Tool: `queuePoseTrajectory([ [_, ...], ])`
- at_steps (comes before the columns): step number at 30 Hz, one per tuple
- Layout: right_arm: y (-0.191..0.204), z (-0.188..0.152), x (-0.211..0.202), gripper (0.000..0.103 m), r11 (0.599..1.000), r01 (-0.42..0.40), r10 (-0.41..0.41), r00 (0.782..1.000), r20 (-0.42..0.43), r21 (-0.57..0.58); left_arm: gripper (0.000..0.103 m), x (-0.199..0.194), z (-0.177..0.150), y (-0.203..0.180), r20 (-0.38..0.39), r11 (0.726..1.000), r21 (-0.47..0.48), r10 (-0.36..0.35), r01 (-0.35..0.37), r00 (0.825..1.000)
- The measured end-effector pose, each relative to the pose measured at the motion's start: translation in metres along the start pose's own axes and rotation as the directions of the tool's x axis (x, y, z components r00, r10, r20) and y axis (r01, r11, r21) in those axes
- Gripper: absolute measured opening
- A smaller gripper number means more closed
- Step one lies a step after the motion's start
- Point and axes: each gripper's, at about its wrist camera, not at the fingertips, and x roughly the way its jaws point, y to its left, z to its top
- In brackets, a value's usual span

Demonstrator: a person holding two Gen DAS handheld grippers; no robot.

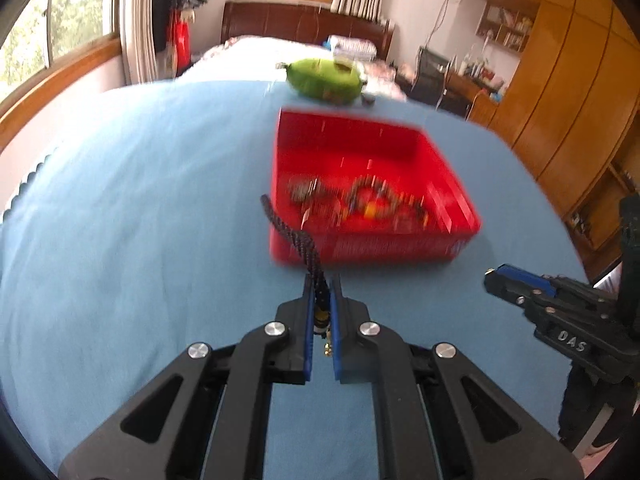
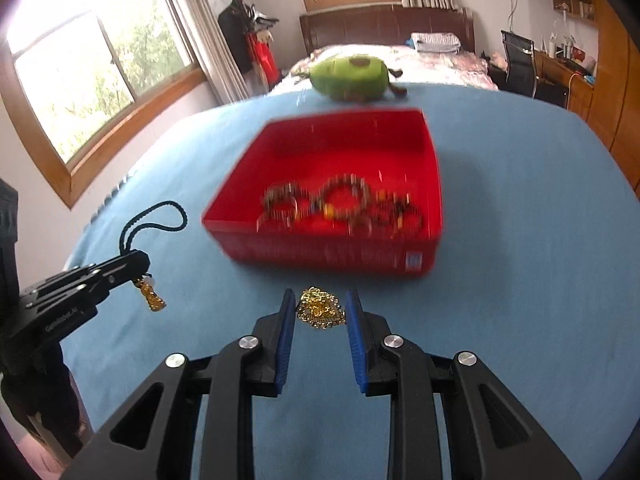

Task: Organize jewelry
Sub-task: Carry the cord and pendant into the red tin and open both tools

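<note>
Left tool (image 1: 322, 300) clamping black cord (image 1: 298, 240) — right tool (image 2: 320, 312) agape.

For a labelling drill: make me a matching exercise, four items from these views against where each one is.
1. black cord necklace
2. gold chain
3. bead bracelets
4. green pouch

A. inside the red box
B. on the cloth beyond the box
C. gripped by the left gripper
D. on the cloth between the open right gripper jaws

Pairs: 1-C, 2-D, 3-A, 4-B
</note>
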Motion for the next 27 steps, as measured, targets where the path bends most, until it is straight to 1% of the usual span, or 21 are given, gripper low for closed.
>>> queuePoseTrajectory([
  [3,-0.002,0.025,0.005,0.025,1.0,0.016,-0.016,0.999,0.029,0.011,0.005,-0.001,0.026,-0.009,0.051,1.0,0.007,-0.023,0.023,0.998],
  [5,-0.005,0.041,0.014,0.025,1.0,0.019,-0.02,0.999,0.036,0.025,0.005,0.005,0.04,-0.013,0.071,0.999,0.008,-0.032,0.032,0.997],
  [8,-0.011,0.059,0.036,0.025,0.999,0.011,-0.012,1.0,0.027,0.051,0.005,0.022,0.06,-0.017,0.095,0.999,0.002,-0.041,0.041,0.995],
  [12,-0.017,0.07,0.06,0.025,0.997,0.036,-0.037,0.999,0.019,0.064,0.005,0.054,0.077,-0.019,0.115,0.997,0.002,-0.071,0.071,0.991],
  [14,-0.022,0.074,0.074,0.025,0.997,0.034,-0.034,0.999,0.001,0.071,0.005,0.07,0.082,-0.02,0.113,0.997,0.01,-0.08,0.08,0.99],
  [16,-0.025,0.076,0.089,0.025,0.996,0.045,-0.044,0.999,-0.019,0.072,0.005,0.088,0.083,-0.02,0.094,0.996,0.014,-0.092,0.091,0.991],
  [20,-0.028,0.072,0.11,0.025,0.996,0.058,-0.053,0.996,-0.07,0.067,0.006,0.115,0.085,-0.021,0.05,0.997,0.034,-0.07,0.068,0.996],
  [22,-0.031,0.071,0.116,0.028,0.995,0.066,-0.06,0.995,-0.083,0.071,0.012,0.123,0.083,-0.02,0.029,0.998,0.027,-0.054,0.054,0.998],
  [23,-0.032,0.07,0.116,0.034,0.995,0.068,-0.061,0.995,-0.08,0.077,0.017,0.124,0.084,-0.017,0.025,0.999,0.024,-0.04,0.039,0.999],
  [24,-0.033,0.071,0.117,0.035,0.994,0.07,-0.064,0.995,-0.077,0.079,0.029,0.124,0.084,-0.016,0.026,0.999,0.02,-0.027,0.027,0.999],
  [25,-0.033,0.07,0.115,0.035,0.994,0.074,-0.069,0.995,-0.07,0.077,0.035,0.122,0.084,-0.013,0.035,1.0,0.01,-0.023,0.023,0.999],
  [27,-0.033,0.07,0.109,0.035,0.994,0.071,-0.067,0.996,-0.059,0.082,0.036,0.115,0.084,-0.01,0.051,1.0,0.003,-0.016,0.016,0.999],
])
